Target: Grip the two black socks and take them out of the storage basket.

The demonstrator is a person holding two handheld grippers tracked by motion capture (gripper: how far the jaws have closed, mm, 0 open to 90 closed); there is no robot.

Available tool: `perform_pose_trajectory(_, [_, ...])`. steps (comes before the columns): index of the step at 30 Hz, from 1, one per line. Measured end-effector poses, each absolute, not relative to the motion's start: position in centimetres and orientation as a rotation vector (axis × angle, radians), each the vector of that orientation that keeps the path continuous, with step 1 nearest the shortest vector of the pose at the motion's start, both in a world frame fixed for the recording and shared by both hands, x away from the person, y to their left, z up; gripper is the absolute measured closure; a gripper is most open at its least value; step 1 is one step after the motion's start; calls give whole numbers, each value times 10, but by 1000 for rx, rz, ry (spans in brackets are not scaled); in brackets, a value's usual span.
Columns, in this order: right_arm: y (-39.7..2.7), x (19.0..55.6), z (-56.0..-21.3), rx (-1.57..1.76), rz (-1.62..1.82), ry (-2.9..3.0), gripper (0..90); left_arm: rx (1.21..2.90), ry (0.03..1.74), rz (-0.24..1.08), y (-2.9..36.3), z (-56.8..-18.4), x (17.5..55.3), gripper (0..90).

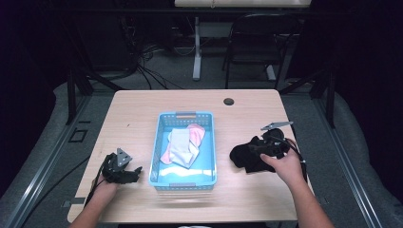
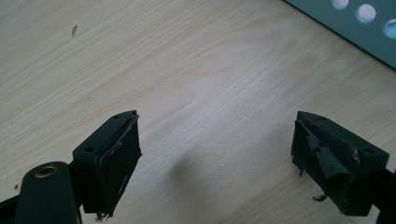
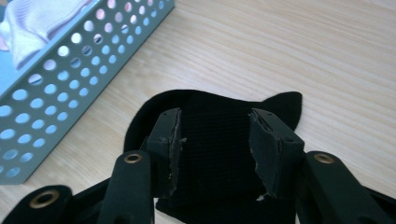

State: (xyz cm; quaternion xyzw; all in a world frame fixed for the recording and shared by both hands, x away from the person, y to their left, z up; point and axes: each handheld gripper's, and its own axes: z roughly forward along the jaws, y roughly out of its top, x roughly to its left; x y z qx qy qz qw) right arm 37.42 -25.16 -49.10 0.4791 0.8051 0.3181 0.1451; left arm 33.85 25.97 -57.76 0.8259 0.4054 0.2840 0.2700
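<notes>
Black sock [image 1: 245, 156] lies on the tabletop [image 1: 142, 104], near the right edge, and we have our right gripper [image 1: 268, 146] over it.

We see the right gripper's two fingers [image 3: 170, 149] spread apart, one on each side of the black sock, with the cloth between them, not pinched. The blue basket [image 1: 161, 142] sits in the middle of the tabletop, just beside the sock. Inside it lie a white sock [image 1: 181, 146] and a pink sock [image 1: 197, 133], the white one on top. Our left gripper [image 1: 124, 172] rests near the front left corner of the tabletop, close to the basket's left wall. Its fingers [image 2: 114, 163] are spread wide over bare wood and grasp nothing.
</notes>
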Motion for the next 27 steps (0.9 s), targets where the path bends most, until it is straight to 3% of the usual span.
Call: perform_pose_trajectory(27, [-212, 345, -506, 1281, 916, 2356, 532, 2230, 1092, 759, 259, -578, 339, 156])
